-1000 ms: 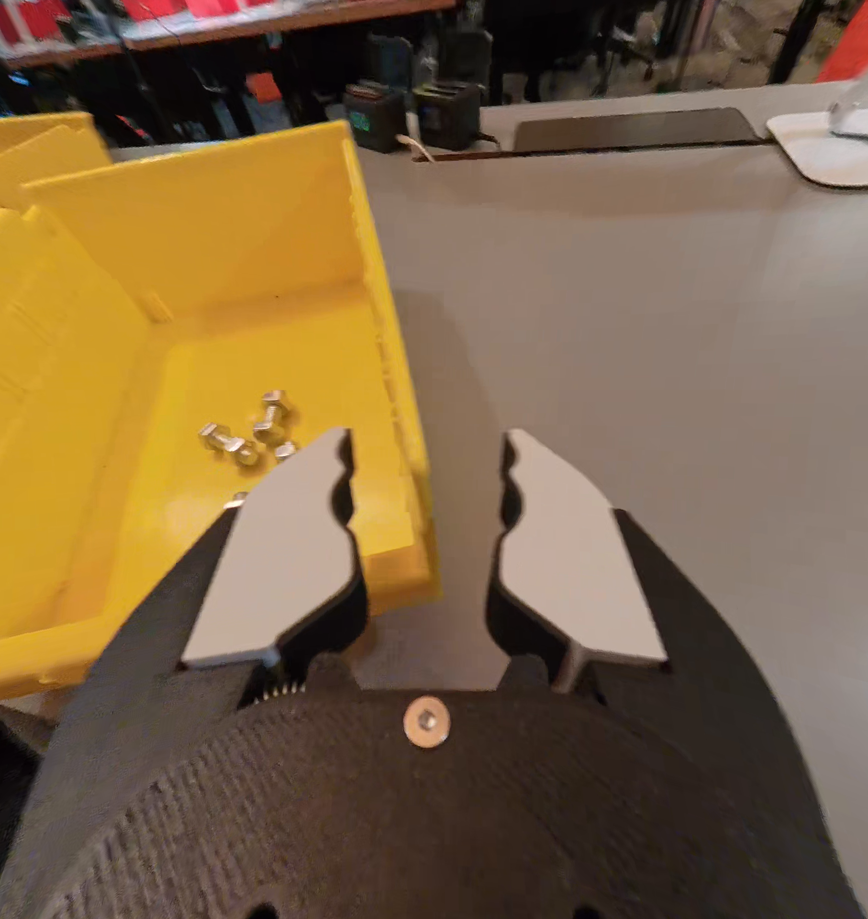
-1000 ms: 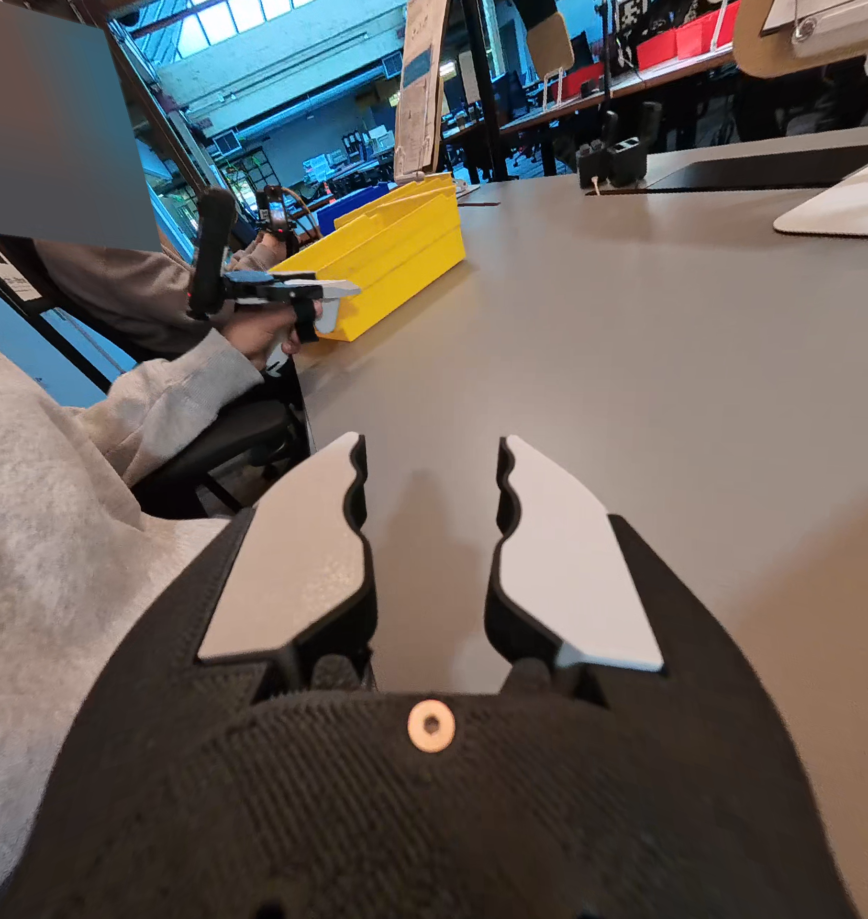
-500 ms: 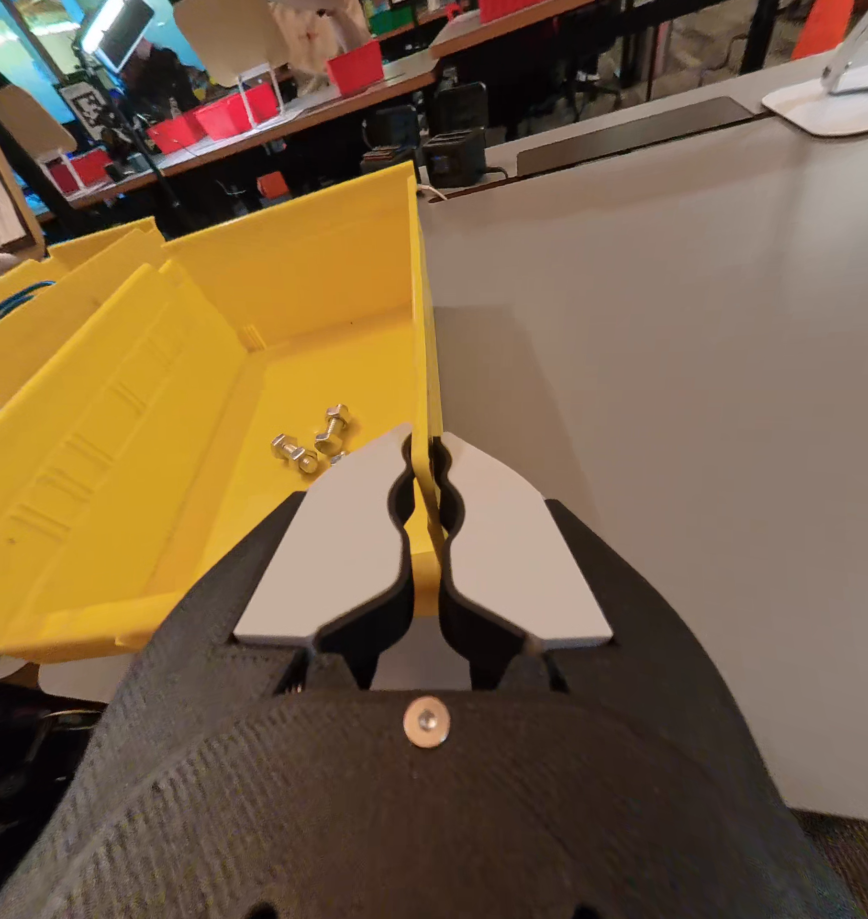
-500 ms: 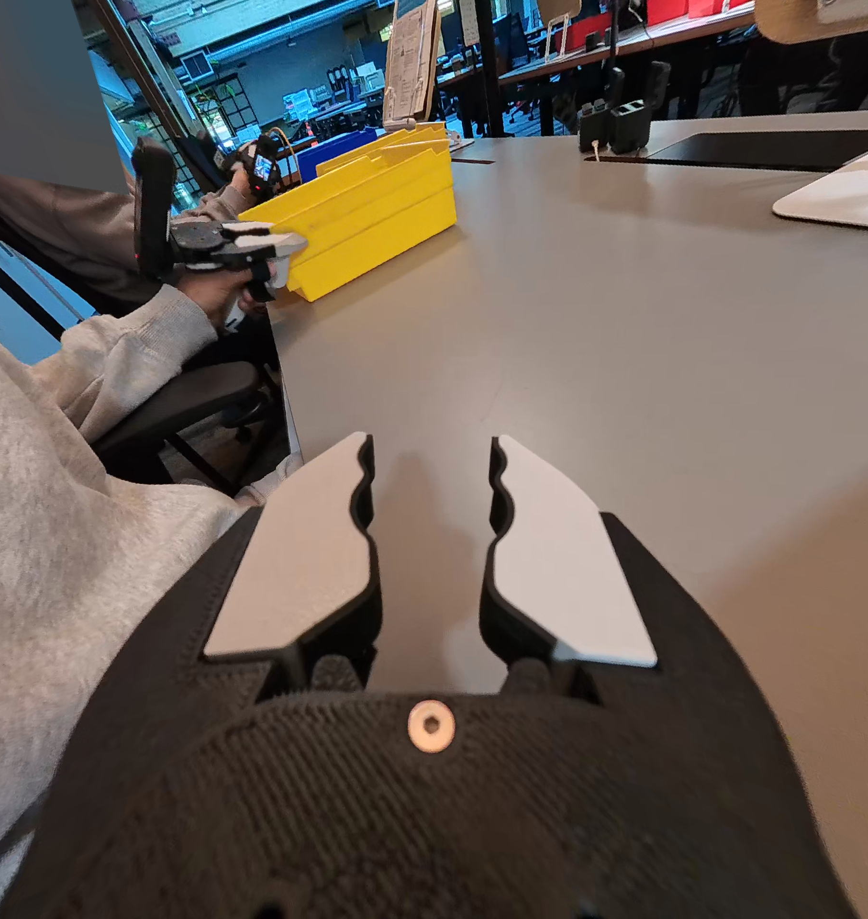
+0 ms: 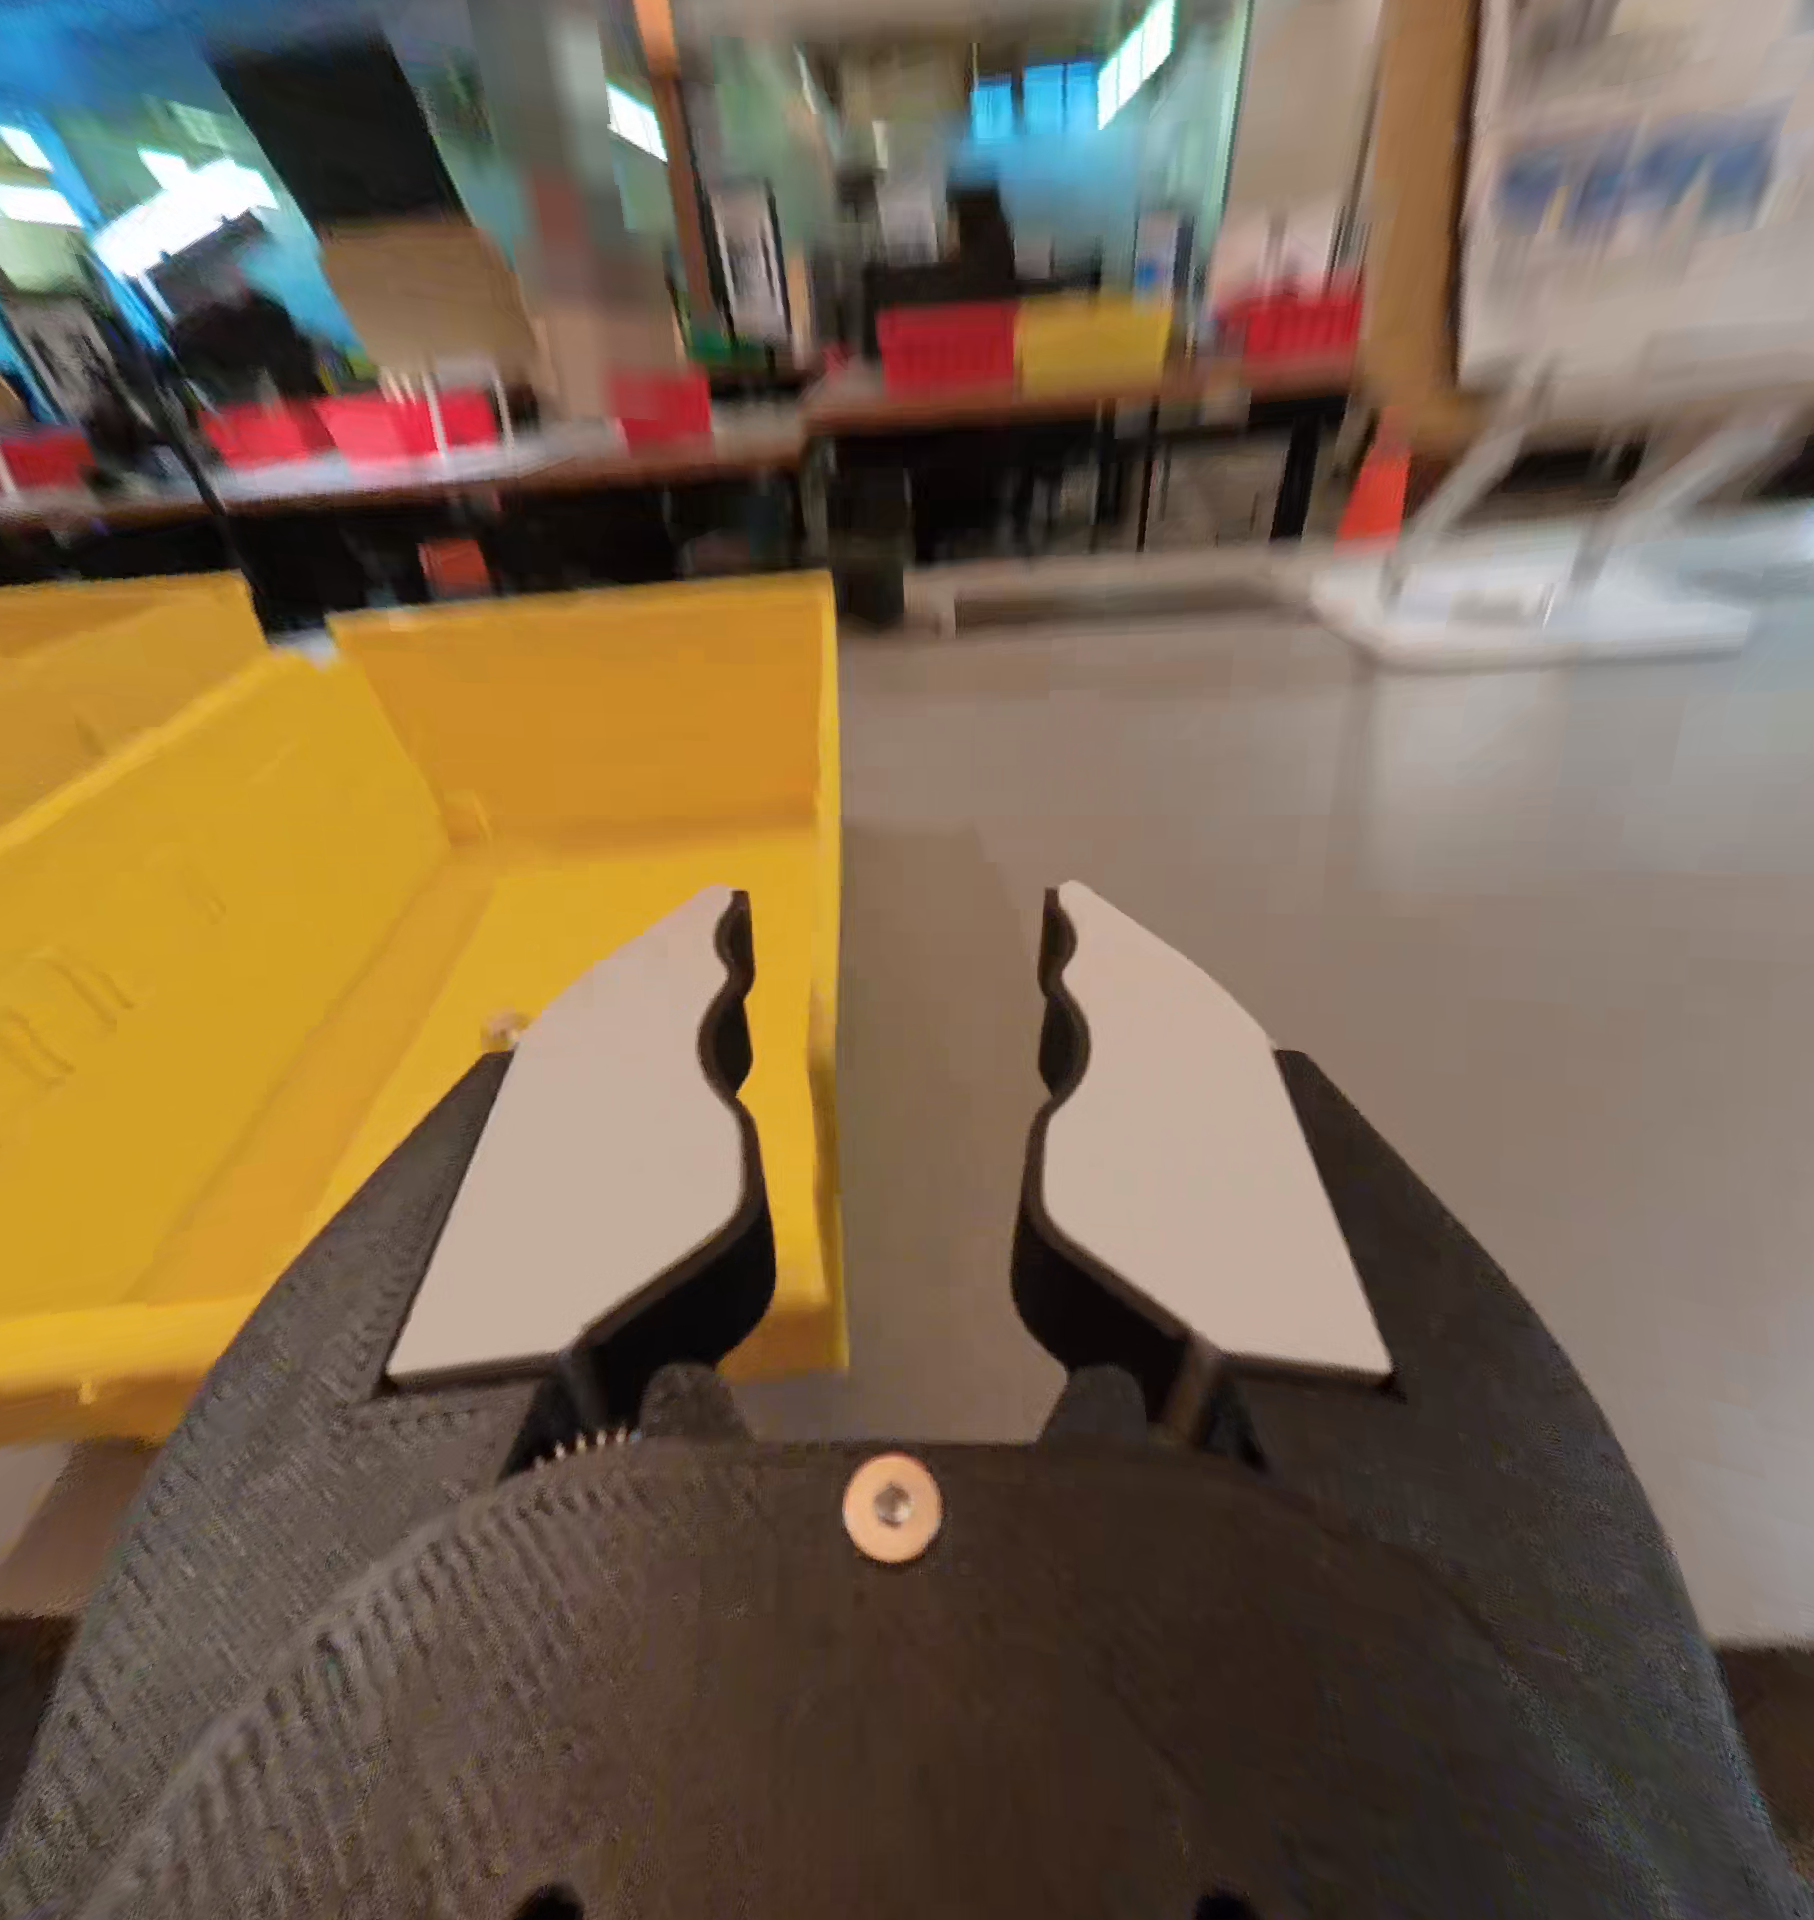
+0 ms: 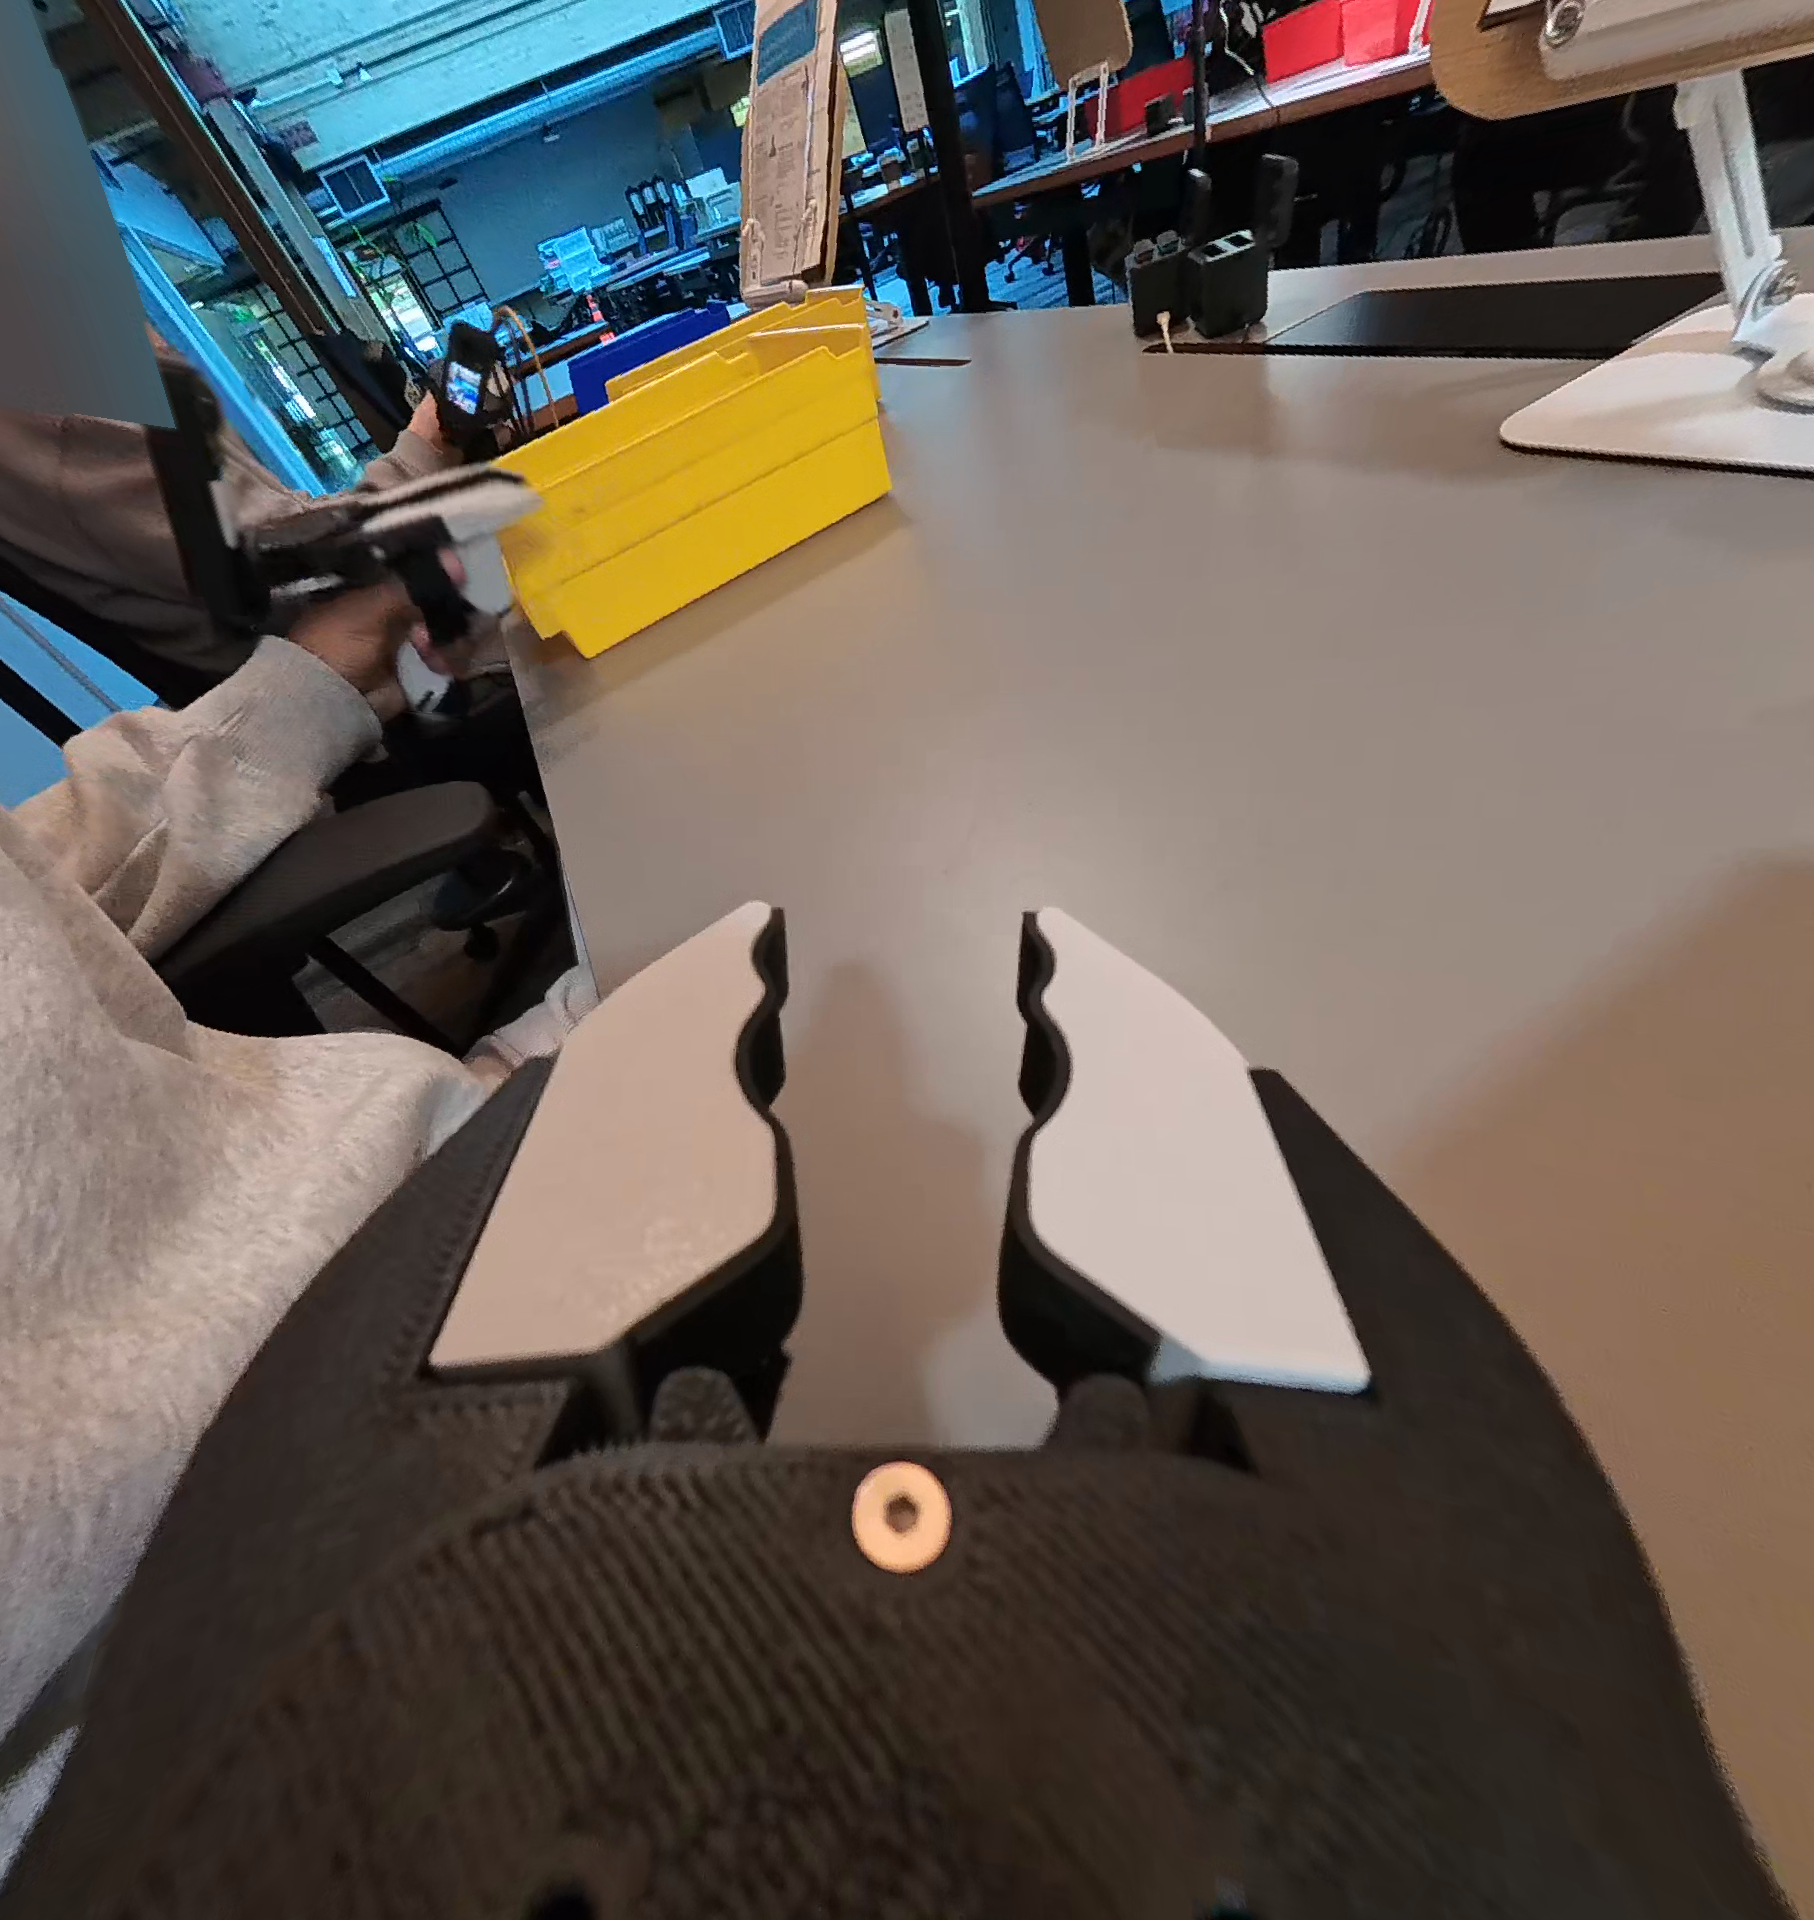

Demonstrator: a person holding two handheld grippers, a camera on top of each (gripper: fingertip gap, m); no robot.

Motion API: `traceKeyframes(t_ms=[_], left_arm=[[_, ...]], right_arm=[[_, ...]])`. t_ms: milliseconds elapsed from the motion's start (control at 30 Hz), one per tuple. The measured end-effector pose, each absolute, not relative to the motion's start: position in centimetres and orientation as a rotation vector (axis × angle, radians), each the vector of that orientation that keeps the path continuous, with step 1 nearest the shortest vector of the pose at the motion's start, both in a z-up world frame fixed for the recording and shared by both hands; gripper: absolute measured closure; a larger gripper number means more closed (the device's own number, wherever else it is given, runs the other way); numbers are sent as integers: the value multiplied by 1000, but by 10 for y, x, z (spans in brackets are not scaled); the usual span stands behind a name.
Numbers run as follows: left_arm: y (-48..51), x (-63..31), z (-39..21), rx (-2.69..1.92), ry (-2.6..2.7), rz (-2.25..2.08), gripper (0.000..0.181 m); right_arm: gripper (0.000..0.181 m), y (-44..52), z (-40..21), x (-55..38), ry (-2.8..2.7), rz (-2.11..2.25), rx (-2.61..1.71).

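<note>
My left gripper (image 5: pixel 895 906) is open and empty. It straddles the right wall of a yellow bin (image 5: pixel 570 727) on the grey table (image 5: pixel 1402 935): one finger over the bin's inside, the other over the table. One small metal bolt (image 5: pixel 501 1029) peeks out beside the left finger. The left wrist view is blurred. My right gripper (image 6: pixel 901 918) is open and empty, low over the bare table (image 6: pixel 1246 727) near its left edge. In the right wrist view the left gripper (image 6: pixel 446 509) shows far off by the yellow bin (image 6: pixel 705 509).
More yellow bins (image 5: pixel 72 665) stand left of the first one. A white monitor stand (image 6: pixel 1713 384) sits at the back right and black chargers (image 6: pixel 1194 286) at the back. A person's grey sleeve (image 6: pixel 134 1091) and a black chair (image 6: pixel 363 862) are at the left. Spacing between my two grippers at the tips: around 50 centimeters.
My left gripper was shut on the bin's right wall half a second ago and is now open; its view has tilted up and blurred. My right gripper has stayed open, with only a small shift.
</note>
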State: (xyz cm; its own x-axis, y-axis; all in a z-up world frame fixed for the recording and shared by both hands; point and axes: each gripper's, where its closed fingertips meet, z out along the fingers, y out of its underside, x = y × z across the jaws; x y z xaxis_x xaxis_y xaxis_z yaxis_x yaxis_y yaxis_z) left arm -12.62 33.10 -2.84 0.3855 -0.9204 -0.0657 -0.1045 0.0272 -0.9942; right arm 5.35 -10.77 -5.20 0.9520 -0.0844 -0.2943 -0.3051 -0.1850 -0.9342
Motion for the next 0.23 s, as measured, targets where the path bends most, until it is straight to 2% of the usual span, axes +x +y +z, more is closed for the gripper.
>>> traceKeyframes(t_ms=[67,133,200,233], left_arm=[[335,-137,11,-1318,831,-943,128],[354,-148,44,-1274,710,-947,140],[375,-140,50,-1341,829,-864,162],[389,-130,39,-1441,943,-798,157]], right_arm=[[139,-108,-53,52,279,191,-1763],[140,-107,-56,52,266,180,-1779],[141,-105,-60,52,265,178,-1793],[141,-104,-61,51,265,184,-1795]])
